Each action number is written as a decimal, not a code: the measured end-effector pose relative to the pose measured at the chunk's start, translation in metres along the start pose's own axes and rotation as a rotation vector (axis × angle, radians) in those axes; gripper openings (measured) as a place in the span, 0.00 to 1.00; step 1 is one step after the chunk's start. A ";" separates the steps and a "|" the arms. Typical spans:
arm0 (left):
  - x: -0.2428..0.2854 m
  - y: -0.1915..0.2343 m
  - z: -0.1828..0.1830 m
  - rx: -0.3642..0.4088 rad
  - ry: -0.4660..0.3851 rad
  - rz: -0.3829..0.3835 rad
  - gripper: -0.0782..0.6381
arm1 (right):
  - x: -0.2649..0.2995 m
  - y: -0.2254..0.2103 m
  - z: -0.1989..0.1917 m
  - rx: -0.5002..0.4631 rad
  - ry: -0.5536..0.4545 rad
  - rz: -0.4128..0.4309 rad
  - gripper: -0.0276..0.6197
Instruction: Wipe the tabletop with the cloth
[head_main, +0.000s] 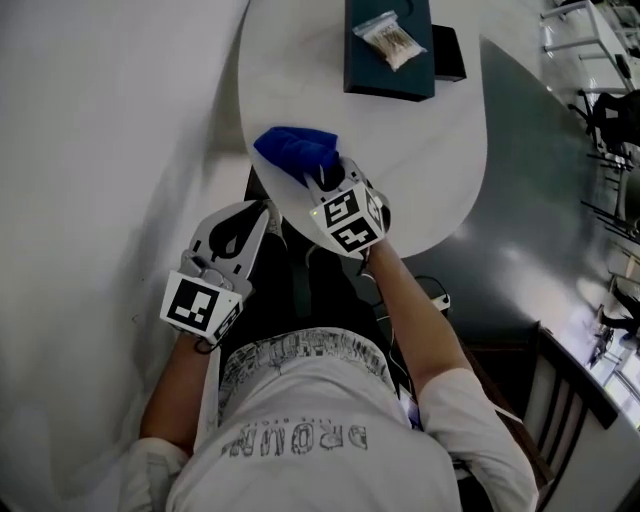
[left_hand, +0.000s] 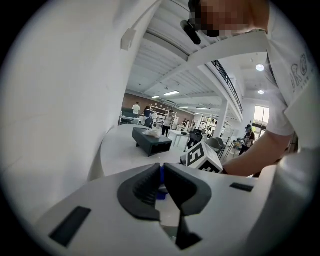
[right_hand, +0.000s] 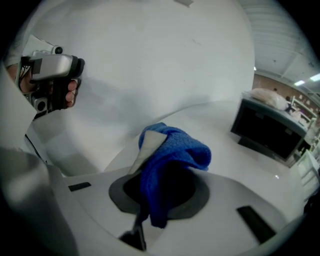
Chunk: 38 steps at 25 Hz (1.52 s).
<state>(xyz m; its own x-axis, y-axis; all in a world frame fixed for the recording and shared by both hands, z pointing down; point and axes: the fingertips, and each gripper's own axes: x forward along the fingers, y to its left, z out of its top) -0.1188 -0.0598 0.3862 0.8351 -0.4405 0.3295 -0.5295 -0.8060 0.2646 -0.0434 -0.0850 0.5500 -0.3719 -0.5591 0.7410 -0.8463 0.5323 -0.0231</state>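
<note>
Tabletop: white oval, ahead of both jaws. Box: dark, well beyond them. Cloth: blue, bunched, clenched in right gripper jaws, hanging forward. Left gripper: jaws closed together, empty. Wiping likely best with cloth pressed flat, overlapping strokes, skirting box.

- The left gripper is held low and close to the torso, its jaws drawn almost together with only a thin slit between the pads and nothing in them.
- Its marker cube sits at the near end, over the left hand, with the left forearm bent back toward the body.
- The right gripper reaches further forward, its jaws clamped on a bunched blue cloth.
- The right forearm is bare and stretched out from a short white sleeve.
</note>
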 end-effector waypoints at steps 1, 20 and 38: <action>0.005 -0.005 0.001 0.005 0.004 -0.011 0.16 | -0.005 -0.005 -0.006 0.012 0.001 -0.008 0.15; 0.110 -0.120 0.012 0.111 0.073 -0.251 0.16 | -0.117 -0.118 -0.130 0.273 0.003 -0.217 0.15; 0.160 -0.185 0.015 0.164 0.103 -0.374 0.16 | -0.193 -0.178 -0.220 0.447 0.023 -0.383 0.15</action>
<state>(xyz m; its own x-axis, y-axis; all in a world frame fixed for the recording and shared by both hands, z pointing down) 0.1150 0.0128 0.3767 0.9416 -0.0700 0.3293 -0.1546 -0.9588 0.2384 0.2632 0.0677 0.5591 -0.0038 -0.6419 0.7668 -0.9992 -0.0273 -0.0278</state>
